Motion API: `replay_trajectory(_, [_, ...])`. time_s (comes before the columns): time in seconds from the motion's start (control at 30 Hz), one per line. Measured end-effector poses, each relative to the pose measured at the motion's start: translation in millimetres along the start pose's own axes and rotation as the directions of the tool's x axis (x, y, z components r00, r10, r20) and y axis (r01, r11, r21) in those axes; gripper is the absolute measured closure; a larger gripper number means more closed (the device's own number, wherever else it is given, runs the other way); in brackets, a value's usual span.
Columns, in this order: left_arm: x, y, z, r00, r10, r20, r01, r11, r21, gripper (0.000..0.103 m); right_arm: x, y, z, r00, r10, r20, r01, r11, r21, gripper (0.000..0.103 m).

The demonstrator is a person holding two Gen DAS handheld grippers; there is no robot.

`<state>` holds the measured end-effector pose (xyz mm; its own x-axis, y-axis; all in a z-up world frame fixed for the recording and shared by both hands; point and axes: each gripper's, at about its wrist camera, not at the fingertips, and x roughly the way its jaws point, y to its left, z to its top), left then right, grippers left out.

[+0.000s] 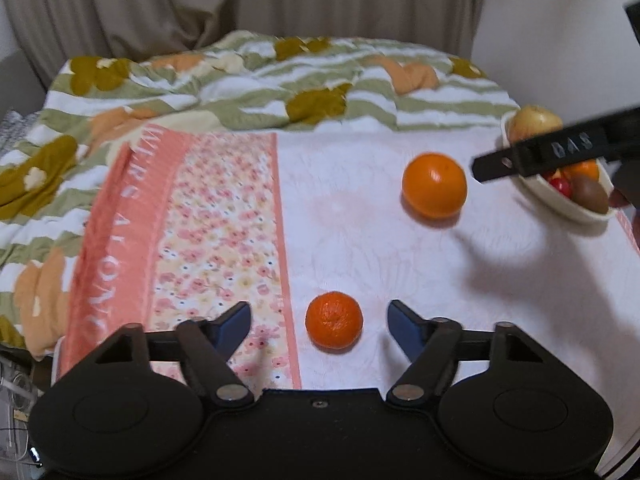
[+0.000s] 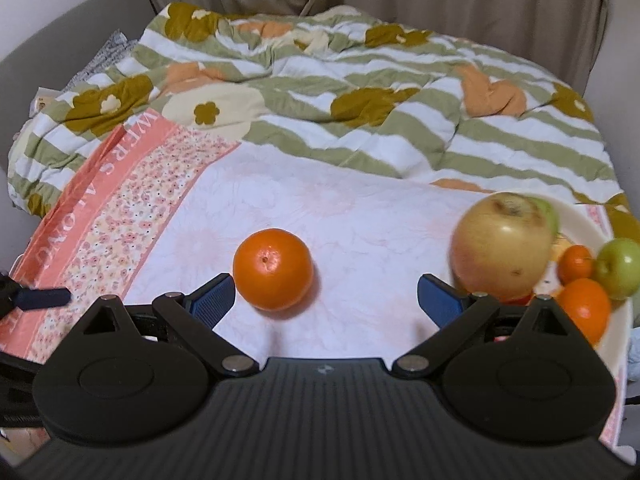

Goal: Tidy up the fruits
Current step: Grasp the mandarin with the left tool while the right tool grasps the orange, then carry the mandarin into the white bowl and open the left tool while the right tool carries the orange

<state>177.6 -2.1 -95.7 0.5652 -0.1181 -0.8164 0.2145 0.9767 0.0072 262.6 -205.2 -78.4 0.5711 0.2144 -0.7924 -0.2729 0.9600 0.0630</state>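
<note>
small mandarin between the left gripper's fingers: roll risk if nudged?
Probably yes: the mandarin is round and sits loose on the flat cloth. Its dimpled peel should give the pads grip. The left gripper is open and not touching it.

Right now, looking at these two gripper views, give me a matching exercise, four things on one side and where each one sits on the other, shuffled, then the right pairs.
Things:
1. small mandarin
2. large orange
3. yellowish apple
4. green apple

Places:
A. at the near left edge of the white bowl, largest fruit in it
B. on the towel, between the open fingers of the left gripper
C. at the right side of the bowl, beside two small oranges
D. on the towel, ahead of the left finger of the open right gripper

Pairs: 1-B, 2-D, 3-A, 4-C
</note>
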Motion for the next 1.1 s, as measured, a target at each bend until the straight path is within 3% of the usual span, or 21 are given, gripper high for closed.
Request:
replay_trajectory(0.3, [24,1,0,0.996,-0.074,-0.053,0.076,0.996,0.05,0.062,30,16,7,0.999,0.024,-0.036,-0.024,1.0,-0.001,0.0])
replay_trajectory(0.5, [25,1,0,0.995,-0.084,-0.049,0.087,0.994,0.072,0.063,39,20,8,0.998,0.032,-0.05,-0.032,0.999,0.01,0.0])
replay_trajectory(0.83, [25,18,0,0.997,-0.058,-0.044,0.059,0.997,0.039,0.064,55,27,10,0.996,0.049,-0.074,-0.048,0.999,0.014,0.016])
replay_trajectory(0.97, [23,22,-1,0.998,-0.049,-0.039,0.05,0.998,0.025,0.064,59,29,11,0.996,0.053,-0.075,-0.052,0.999,0.011,0.028])
replay_trajectory(1.1, [18,24,1,0.999,-0.046,-0.027,0.047,0.999,0.019,0.064,57,30,10,0.996,0.059,-0.071,-0.057,0.998,0.019,0.028])
